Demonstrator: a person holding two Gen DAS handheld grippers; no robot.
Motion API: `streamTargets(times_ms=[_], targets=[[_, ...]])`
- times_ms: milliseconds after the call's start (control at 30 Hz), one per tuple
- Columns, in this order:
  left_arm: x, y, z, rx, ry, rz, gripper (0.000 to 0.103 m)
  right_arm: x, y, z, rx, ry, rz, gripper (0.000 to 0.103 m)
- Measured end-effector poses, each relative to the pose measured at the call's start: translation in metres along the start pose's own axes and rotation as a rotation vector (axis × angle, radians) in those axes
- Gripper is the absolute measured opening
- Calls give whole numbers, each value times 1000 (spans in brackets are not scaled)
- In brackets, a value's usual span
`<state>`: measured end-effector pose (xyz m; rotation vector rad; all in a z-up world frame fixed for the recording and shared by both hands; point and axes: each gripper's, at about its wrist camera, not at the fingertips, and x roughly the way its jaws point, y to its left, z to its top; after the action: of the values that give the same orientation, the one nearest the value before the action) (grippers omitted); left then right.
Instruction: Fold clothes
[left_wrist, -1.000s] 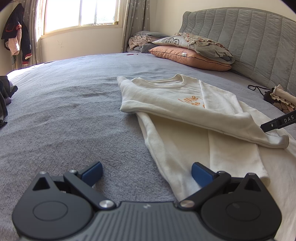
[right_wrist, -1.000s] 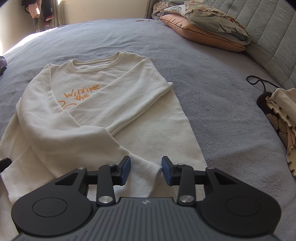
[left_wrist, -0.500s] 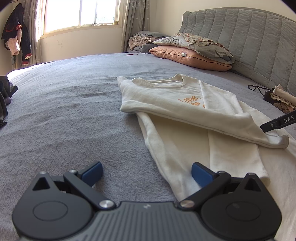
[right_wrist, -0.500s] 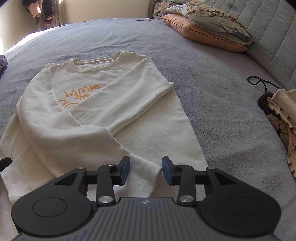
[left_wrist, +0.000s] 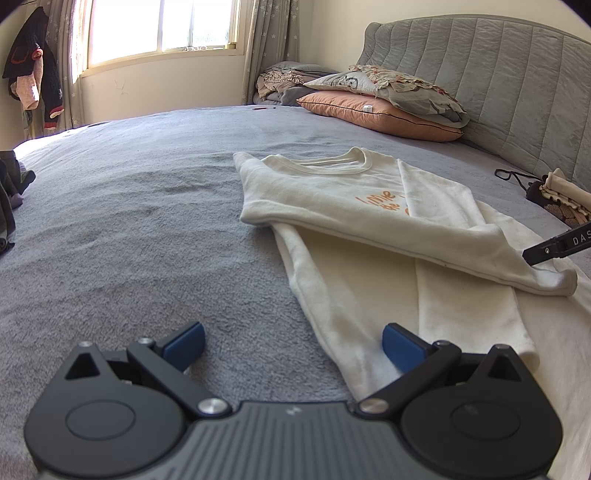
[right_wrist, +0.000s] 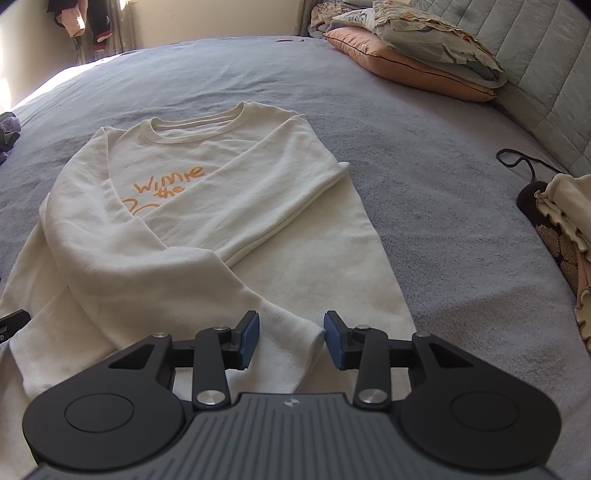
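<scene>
Cream sweatshirt (right_wrist: 177, 206) lies sleeves-crossed on the bed (right_wrist: 424, 177); left gripper (left_wrist: 291, 343) gapes wide, right gripper (right_wrist: 291, 339) half-parted, both empty. Pinch both hem corners evenly, then lift together.

Sweatshirt (right_wrist: 207, 206) lay flat on the bed (right_wrist: 424, 177), collar toward the far edge, both sleeves folded across its chest and crossing. Pillows (right_wrist: 417, 48) were stacked at the headboard (right_wrist: 546, 62), right of the sweatshirt. Clothes pile (right_wrist: 561, 218) sat at the bed's right edge. Hanging clothes (left_wrist: 33, 85) were behind the bed, left of the window (left_wrist: 162, 29).
</scene>
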<state>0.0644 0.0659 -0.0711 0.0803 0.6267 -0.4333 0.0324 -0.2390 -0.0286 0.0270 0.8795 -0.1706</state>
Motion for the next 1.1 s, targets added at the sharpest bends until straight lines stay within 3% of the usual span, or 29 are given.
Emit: streamTargets(times_ms=[1100], targets=[[0,0,0,0,0,0,103,3,0,-1,-4,5,10,42]])
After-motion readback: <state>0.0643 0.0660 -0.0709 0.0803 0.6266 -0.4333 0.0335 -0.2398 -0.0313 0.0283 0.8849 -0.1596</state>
